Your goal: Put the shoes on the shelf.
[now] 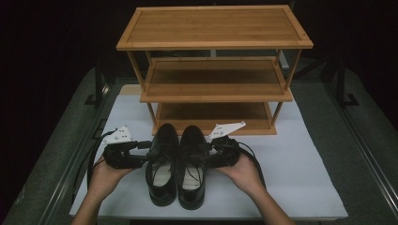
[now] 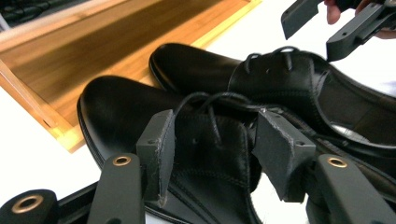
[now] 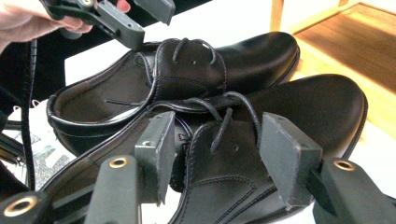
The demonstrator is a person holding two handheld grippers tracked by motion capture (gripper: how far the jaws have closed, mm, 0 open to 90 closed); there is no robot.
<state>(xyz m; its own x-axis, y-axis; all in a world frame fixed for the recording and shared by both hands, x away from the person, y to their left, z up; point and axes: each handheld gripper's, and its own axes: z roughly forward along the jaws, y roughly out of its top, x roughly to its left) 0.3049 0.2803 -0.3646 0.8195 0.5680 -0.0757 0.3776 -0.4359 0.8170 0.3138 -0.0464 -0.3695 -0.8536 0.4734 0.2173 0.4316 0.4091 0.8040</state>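
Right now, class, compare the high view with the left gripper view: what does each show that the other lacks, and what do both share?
High view alone: the whole three-tier bamboo shoe rack, the white mat, both forearms and the grey plates.

Left gripper view alone: the left gripper up close, jaws open either side of the left shoe's laced part, stitching visible.

Both: the two black lace-up shoes side by side, the right shoe, the right gripper, the rack's bottom shelf.

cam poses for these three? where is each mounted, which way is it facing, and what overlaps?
High view: above the person's side, facing forward and down on the wooden rack and the shoes; both forearms enter from below.
Left gripper view: rides the left gripper, facing across the left shoe; own open jaws show.
Right gripper view: rides the right gripper, facing across the right shoe; own open jaws show.
Shared: both gripper views show both shoes and the opposite gripper.
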